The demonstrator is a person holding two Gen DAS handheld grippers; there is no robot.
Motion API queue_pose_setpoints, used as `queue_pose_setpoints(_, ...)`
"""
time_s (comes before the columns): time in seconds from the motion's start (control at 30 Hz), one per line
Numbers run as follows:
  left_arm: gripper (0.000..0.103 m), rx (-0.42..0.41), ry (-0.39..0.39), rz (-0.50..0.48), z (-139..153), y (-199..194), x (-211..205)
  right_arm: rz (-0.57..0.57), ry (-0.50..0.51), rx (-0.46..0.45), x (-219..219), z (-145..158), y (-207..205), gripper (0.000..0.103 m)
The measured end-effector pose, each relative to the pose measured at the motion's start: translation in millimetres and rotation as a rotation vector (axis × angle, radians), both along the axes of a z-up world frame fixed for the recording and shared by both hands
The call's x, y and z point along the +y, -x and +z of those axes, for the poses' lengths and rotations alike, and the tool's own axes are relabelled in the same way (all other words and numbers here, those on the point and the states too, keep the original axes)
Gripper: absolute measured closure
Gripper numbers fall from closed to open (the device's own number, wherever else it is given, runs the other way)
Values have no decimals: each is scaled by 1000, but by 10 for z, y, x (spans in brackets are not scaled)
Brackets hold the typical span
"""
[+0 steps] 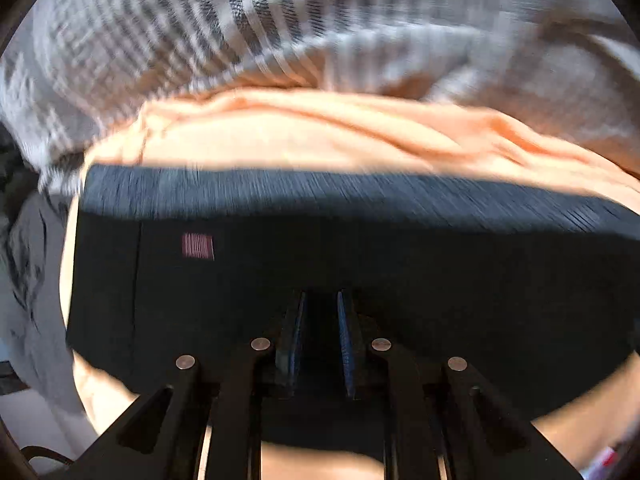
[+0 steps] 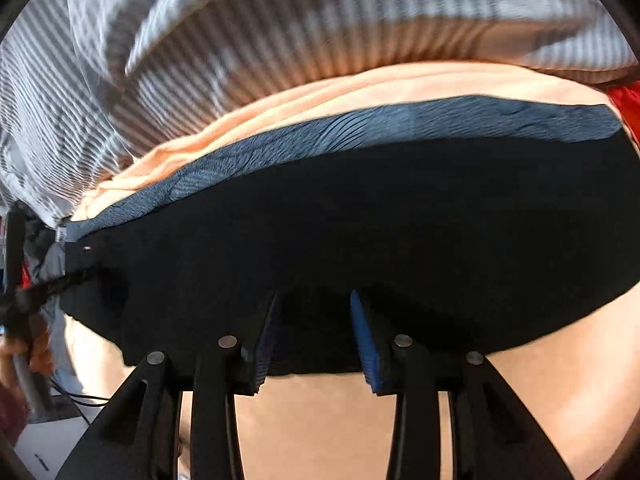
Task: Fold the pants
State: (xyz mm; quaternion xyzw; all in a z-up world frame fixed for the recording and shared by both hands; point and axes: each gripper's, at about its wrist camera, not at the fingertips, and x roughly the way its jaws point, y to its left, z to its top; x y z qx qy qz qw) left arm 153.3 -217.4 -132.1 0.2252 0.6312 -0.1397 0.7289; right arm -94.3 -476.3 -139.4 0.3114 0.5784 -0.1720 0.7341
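The dark pants (image 1: 360, 264) are seen spread flat on a peach sheet (image 1: 320, 136), directly ahead of and under both grippers. A ribbed waistband (image 1: 320, 196) is seen along the far edge, lit greyish; the rest of the fabric is nearly black and its folds cannot be made out. A small pink label (image 1: 197, 246) is visible ahead-left of the left gripper (image 1: 321, 332).

Left gripper: jaws are set a narrow gap apart with dark cloth between them. Whether the fabric is actually pinched cannot be told; tips are lost against the black cloth.

Right gripper (image 2: 314, 332): jaws are spread wider, blue pads (image 2: 366, 344) exposed, the near hem of the pants lying across the gap. No grasp is seen.

Both views are motion-blurred. The pants are cut off at the right edge in both views.

Beyond the sheet, a grey-and-white striped cover (image 2: 280, 36) is seen. Something red (image 2: 628, 104) is cut off far right of the right gripper; identity unclear. Far left of it, a dark cord (image 2: 56, 284) and a blurred hand (image 2: 36, 354) are partly visible.
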Motion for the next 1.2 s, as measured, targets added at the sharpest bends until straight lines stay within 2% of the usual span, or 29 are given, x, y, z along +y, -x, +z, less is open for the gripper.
queue_pose_setpoints(0.1, 85, -36, 69, 25, -21, -308, -34, -3, 56, -7, 131, -17, -122, 54)
queue_pose_setpoints(0.23, 85, -61, 9, 38, -94, -648, 73, 8, 110, 4, 295, -23, -186, 54)
queue_pose_setpoints(0.33, 85, -44, 33, 51, 90, -683, 310, -56, 82, 18, 129, 125, -51, 53)
queue_pose_setpoints(0.47, 85, 87, 126, -52, 384, -335, 589, -83, -52, -111, 319, 330, 103, 53)
queue_pose_setpoints(0.53, 85, 128, 136, -100, 451, -63, 720, -68, -165, -173, 567, 350, 93, 53)
queue_pose_setpoints(0.63, 85, 156, 94, -95, 291, 225, 907, -51, -395, -216, 1016, 169, 16, 53)
queue_pose_setpoints(0.67, 85, 170, 72, -79, 175, 280, 979, -51, -454, -214, 1161, 72, -26, 53)
queue_pose_setpoints(0.7, 85, 161, 85, -68, 80, 341, 1072, -53, -496, -205, 1298, -27, -68, 53)
queue_pose_setpoints(0.8, 85, 112, 139, -66, 103, 433, 1170, -87, -555, -194, 1522, -259, -133, 53)
queue_pose_setpoints(0.97, 85, 126, 148, -78, 118, 433, 1170, -161, -600, -190, 1587, -521, -200, 53)
queue_pose_setpoints(1.03, 85, 130, 155, -82, 124, 408, 1175, -189, -615, -201, 1561, -512, -181, 52)
queue_pose_setpoints(1.07, 85, 131, 155, -84, 128, 405, 1181, -198, -622, -208, 1541, -499, -191, 53)
queue_pose_setpoints(1.1, 85, 133, 153, -86, 129, 328, 1182, -201, -618, -217, 1544, -466, -189, 71)
queue_pose_setpoints(1.13, 85, 135, 149, -89, 132, 329, 1185, -193, -606, -228, 1541, -398, -229, 97)
queue_pose_setpoints(1.2, 85, 138, 140, -97, 145, 333, 1193, -165, -573, -263, 1536, -227, -235, 97)
